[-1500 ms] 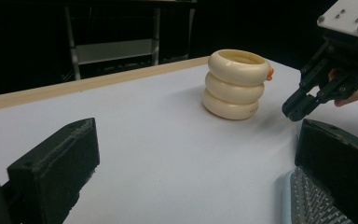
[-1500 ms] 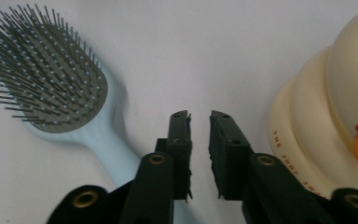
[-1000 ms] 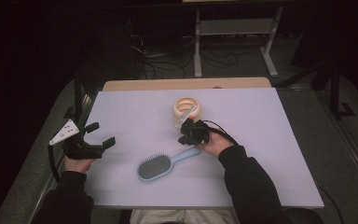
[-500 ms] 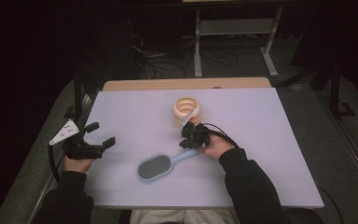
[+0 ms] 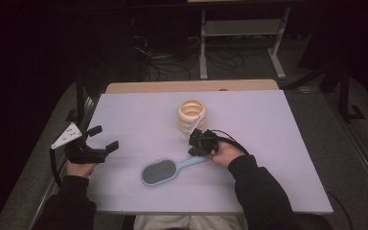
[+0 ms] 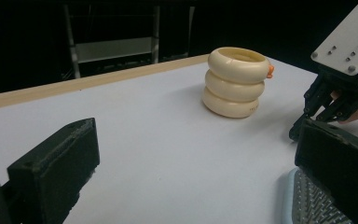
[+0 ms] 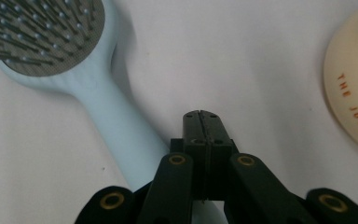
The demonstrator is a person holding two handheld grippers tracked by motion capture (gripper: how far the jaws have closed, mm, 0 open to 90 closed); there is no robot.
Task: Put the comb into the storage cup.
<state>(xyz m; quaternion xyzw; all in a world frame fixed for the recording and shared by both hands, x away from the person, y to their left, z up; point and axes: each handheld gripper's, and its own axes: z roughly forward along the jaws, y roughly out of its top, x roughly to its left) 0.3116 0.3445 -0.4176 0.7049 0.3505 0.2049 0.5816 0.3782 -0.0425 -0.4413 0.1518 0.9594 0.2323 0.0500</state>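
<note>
On the bench (image 5: 278,143) the hairbrush (image 5: 165,171) lay head left, handle right beside the closed right claw (image 5: 195,143); left claw (image 5: 103,137) gaped wide.

You can read "THE JUDY" in small orange capitals on the side of the cream, rounded plastic ring stack (image 7: 354,88); the wording runs on, cut off.

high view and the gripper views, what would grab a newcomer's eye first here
Probably the cream stack of three rings, standing upright near the middle of the pale table. Next, the light blue hairbrush lying bristles up nearer the person, its handle running toward the right gripper, whose jaws are pressed together beside that handle in the right gripper view. The left gripper sits at the table's left edge with its jaws apart.
</note>
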